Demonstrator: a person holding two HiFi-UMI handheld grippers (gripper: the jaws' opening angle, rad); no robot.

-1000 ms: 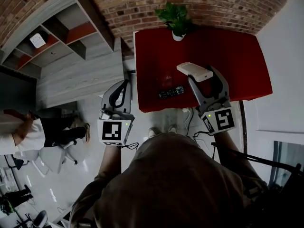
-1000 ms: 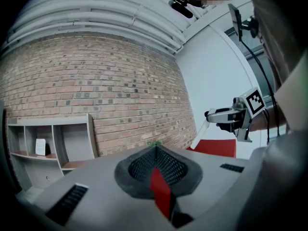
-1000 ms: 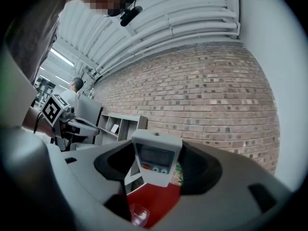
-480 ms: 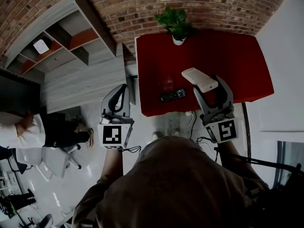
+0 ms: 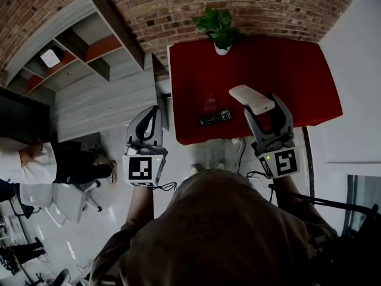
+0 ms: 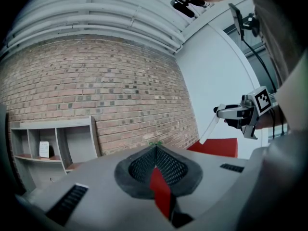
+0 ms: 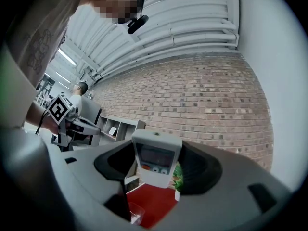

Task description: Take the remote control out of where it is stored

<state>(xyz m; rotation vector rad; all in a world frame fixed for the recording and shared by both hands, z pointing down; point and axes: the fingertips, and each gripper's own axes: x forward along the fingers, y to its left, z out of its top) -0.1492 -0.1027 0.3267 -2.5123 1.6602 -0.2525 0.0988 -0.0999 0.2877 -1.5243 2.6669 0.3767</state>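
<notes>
- Clearly, the right gripper has its fingers closed on the white remote control — the right gripper view shows the remote's body pinched between the two fingers, its small display and an orange button facing the camera.
- From the head view, the white remote control is held in the air over the near right part of the red tabletop, tilted, with one end sticking out to the left past the fingers.
- Nothing else touches the white remote control; it is clear of the tabletop surface.
- A black remote lies flat on the tabletop near its front edge, to the left of the held one and apart from it.
- The left gripper hangs off the tabletop's left side, over the floor, between the tabletop and a grey shelf unit.
- Its fingers are pressed together with nothing between them — the left gripper view shows the two dark pads meeting in a line.
- A potted plant stands at the far edge of the tabletop, against the brick wall.
- A small white item sits in one compartment of the shelf unit; what it is I cannot tell.
- A person is at the left edge of the head view, well away from the tabletop.
</notes>
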